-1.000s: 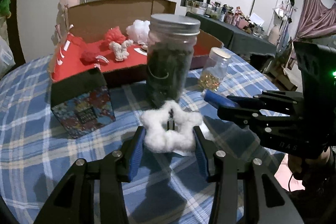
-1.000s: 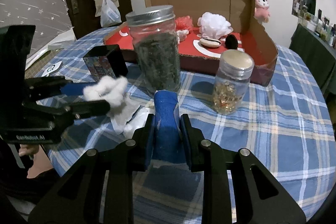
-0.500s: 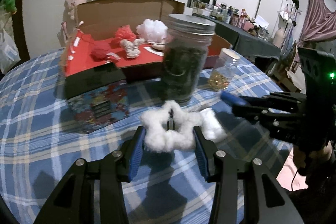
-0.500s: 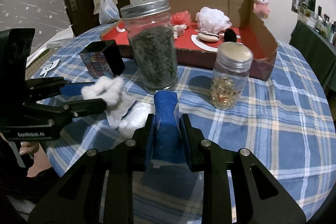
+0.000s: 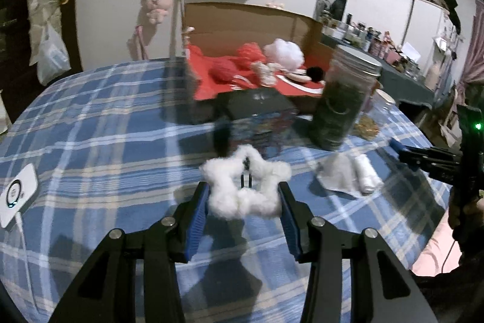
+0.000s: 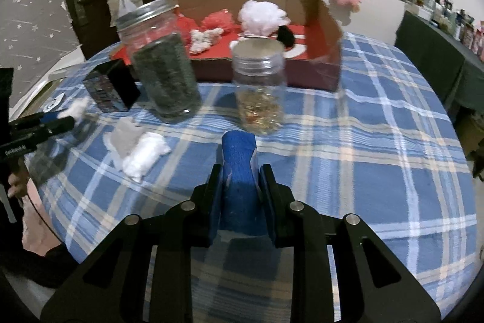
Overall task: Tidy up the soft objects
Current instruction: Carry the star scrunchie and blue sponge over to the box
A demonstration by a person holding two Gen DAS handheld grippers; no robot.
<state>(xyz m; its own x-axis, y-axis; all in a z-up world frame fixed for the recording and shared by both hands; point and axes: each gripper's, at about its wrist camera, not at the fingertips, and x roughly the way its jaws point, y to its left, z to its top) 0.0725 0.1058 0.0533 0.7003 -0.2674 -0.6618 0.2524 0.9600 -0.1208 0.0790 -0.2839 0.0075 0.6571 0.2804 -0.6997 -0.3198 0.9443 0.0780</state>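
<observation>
My left gripper (image 5: 243,199) is shut on a white fluffy star (image 5: 245,192) and holds it above the blue plaid tablecloth (image 5: 90,141). My right gripper (image 6: 240,171) is shut on a blue soft roll (image 6: 239,159), also held above the cloth. A cardboard box with a red floor (image 6: 302,50) stands at the back and holds red, white and black soft things. A white soft bundle (image 6: 142,153) lies on the cloth to the left in the right wrist view; in the left wrist view (image 5: 354,174) it lies right of the star.
A tall jar of dark contents (image 6: 165,65) and a smaller jar of golden bits (image 6: 260,93) stand in front of the box. A small dark patterned box (image 6: 110,88) sits beside the tall jar. A white device (image 5: 16,196) lies at the table's left edge.
Both views have swung: the left gripper with the star has turned left and back, the right gripper with the blue roll has moved right. Both grips are unchanged.
</observation>
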